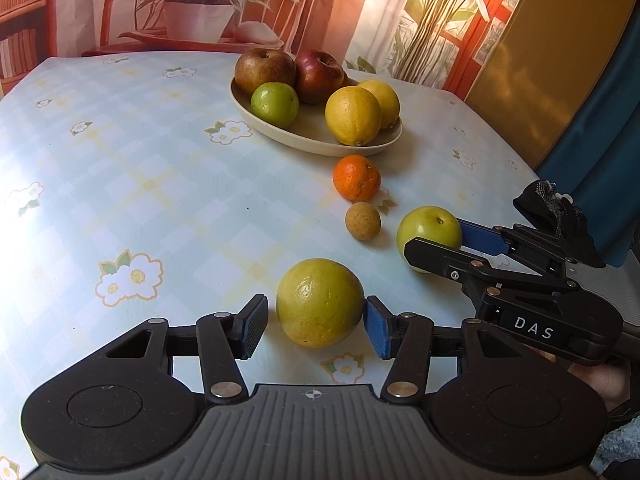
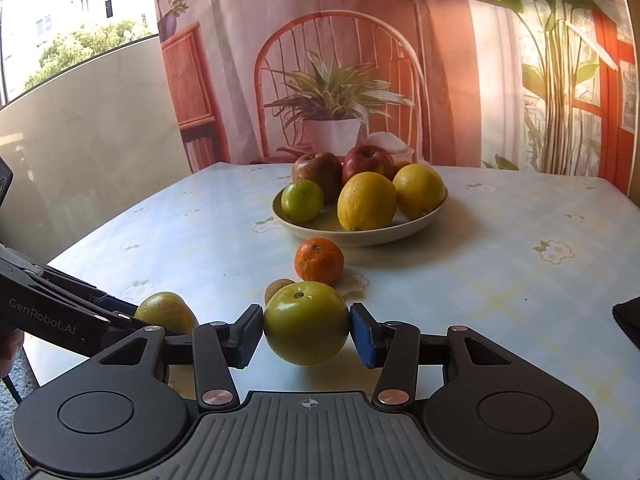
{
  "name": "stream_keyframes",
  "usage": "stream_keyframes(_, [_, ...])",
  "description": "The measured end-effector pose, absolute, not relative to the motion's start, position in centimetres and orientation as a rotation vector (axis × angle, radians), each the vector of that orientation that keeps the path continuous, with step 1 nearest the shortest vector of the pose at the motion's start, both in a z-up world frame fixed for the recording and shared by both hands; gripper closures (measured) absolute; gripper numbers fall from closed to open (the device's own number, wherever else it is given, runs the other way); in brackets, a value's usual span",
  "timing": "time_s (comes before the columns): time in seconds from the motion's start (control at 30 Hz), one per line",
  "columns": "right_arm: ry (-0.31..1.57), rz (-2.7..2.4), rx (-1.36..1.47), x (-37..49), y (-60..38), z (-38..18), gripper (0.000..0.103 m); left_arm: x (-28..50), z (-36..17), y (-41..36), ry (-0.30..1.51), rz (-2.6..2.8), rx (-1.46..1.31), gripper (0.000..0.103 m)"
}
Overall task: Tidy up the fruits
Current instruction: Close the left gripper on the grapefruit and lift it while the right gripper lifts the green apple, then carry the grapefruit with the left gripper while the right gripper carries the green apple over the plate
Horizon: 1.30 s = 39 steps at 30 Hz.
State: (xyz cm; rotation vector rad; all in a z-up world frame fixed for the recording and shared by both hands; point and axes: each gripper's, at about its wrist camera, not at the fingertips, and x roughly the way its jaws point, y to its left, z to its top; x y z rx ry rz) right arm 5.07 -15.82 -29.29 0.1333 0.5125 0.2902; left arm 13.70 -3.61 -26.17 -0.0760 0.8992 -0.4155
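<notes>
A yellow-green citrus fruit [image 1: 319, 303] lies on the table between the fingers of my left gripper [image 1: 316, 326]; the right pad touches it, the left pad stands a little off. My right gripper [image 2: 307, 330] is shut on a green apple [image 2: 306, 323], both pads against its sides; the apple also shows in the left wrist view [image 1: 429, 229]. A tangerine [image 1: 357, 178] and a small brown fruit [image 1: 363, 221] lie loose on the table. A beige bowl [image 1: 304, 141] holds two apples, a green apple and two lemons.
The table wears a pale blue flowered cloth [image 1: 132, 184]. Its right edge [image 1: 532, 168] is near my right gripper. A printed backdrop with a chair and a plant hangs behind the table. A pale wall [image 2: 88, 152] is at the left.
</notes>
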Motion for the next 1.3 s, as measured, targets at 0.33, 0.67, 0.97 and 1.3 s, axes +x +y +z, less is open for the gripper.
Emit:
stream_keyframes(0.33, [0.516,0.293,0.133,5.1,-15.7,-29.3,0.059,13.5,-26.2,-3.5,0.883,-0.406,-0.082,0.049])
stream_keyframes(0.67, [0.515,0.292,0.133,5.1,-15.7,-29.3,0.059,13.5,-26.1,-3.4,0.869,-0.39,-0.082,0.055])
stream_keyframes(0.97, [0.513,0.293,0.132,5.1,-15.7,-29.3,0.059,13.5,-25.7,-3.0,0.835,-0.366,-0.085,0.055])
stream_keyframes(1.3, [0.485,0.3,0.157,5.5,-16.6,-27.5,0.059,14.3,-22.4,-3.0,0.724,-0.359,-0.006,0.055])
